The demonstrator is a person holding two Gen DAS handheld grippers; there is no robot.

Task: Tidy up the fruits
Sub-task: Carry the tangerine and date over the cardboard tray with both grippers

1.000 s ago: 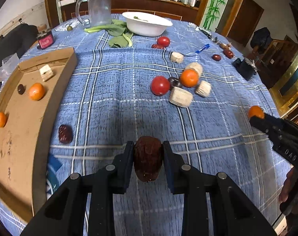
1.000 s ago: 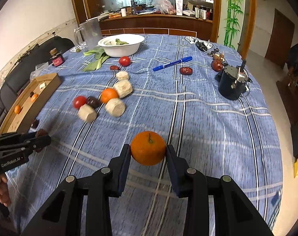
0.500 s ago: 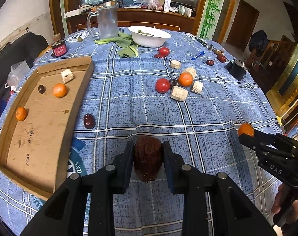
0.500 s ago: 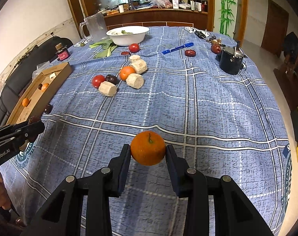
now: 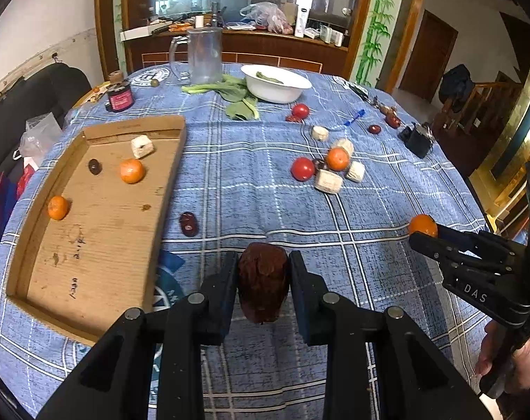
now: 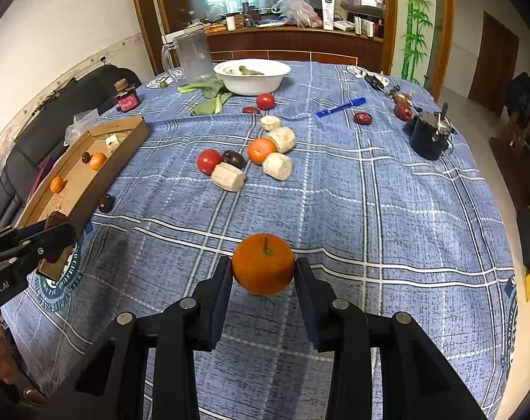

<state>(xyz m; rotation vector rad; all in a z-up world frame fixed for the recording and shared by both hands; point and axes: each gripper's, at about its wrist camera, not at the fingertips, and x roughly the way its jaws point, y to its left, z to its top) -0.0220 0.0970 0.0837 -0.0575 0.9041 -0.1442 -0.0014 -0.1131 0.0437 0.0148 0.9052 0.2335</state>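
My left gripper (image 5: 263,280) is shut on a dark red date (image 5: 263,281) and holds it above the blue checked cloth, right of the cardboard tray (image 5: 100,245). The tray holds two oranges (image 5: 132,170), a dark date (image 5: 94,166) and a pale block (image 5: 141,146). My right gripper (image 6: 263,273) is shut on an orange (image 6: 263,263) held above the cloth; it also shows in the left wrist view (image 5: 423,225). Another date (image 5: 188,224) lies on the cloth beside the tray. A cluster with a tomato (image 6: 209,161), an orange (image 6: 261,150) and pale blocks (image 6: 227,176) lies mid-table.
A white bowl (image 6: 252,76), greens (image 6: 209,92), a glass jug (image 6: 191,57) and a small red jar (image 6: 126,99) stand at the far side. A blue pen (image 6: 340,106), more dates (image 6: 362,118) and a black device (image 6: 431,136) sit at the right. A sofa lies left of the table.
Both grippers have risen and drawn back from the table with their fruits still held, so more of the tray and cloth shows. The left gripper now sits closer to the tray.
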